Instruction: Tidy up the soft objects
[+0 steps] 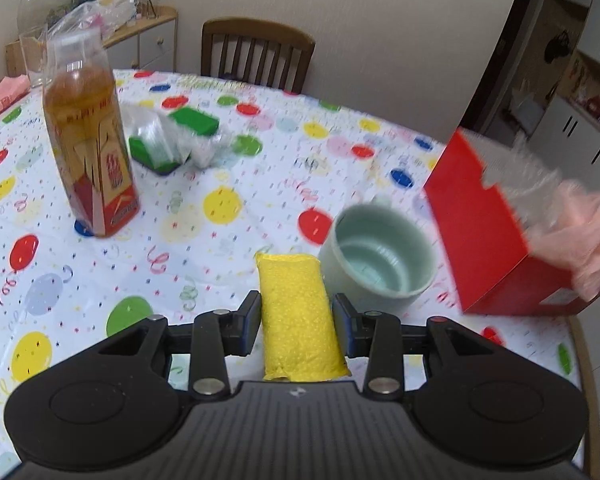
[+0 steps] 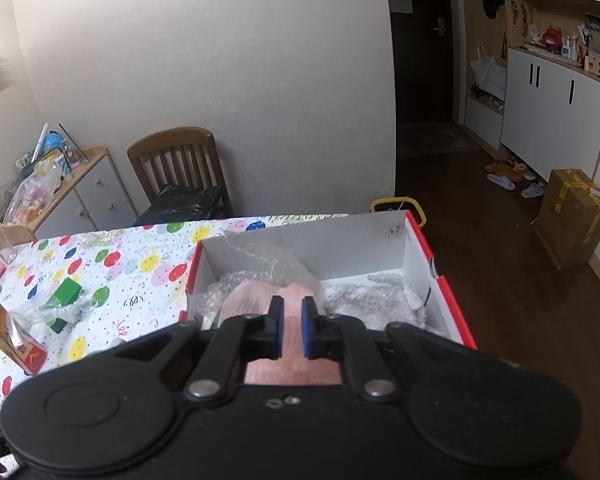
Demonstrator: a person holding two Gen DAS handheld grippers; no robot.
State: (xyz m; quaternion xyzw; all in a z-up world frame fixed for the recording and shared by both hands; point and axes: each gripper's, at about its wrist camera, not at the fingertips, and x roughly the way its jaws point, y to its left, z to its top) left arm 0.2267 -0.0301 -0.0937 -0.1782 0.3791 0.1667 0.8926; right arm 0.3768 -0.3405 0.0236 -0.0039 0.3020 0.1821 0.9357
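the yellow sponge (image 1: 300, 312) is clenched lengthwise in the left tool (image 1: 296, 316); the red box (image 1: 488, 236) lies at right of frame, where the right tool (image 2: 291, 320) is clenched on pink cloth (image 2: 256, 292).

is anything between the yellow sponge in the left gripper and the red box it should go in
Yes. The pale green cup stands on the tablecloth just right of the yellow sponge, between it and the red box. The left gripper would probably need to lift the sponge over it. The pink cloth and bubble wrap already fill part of the box.
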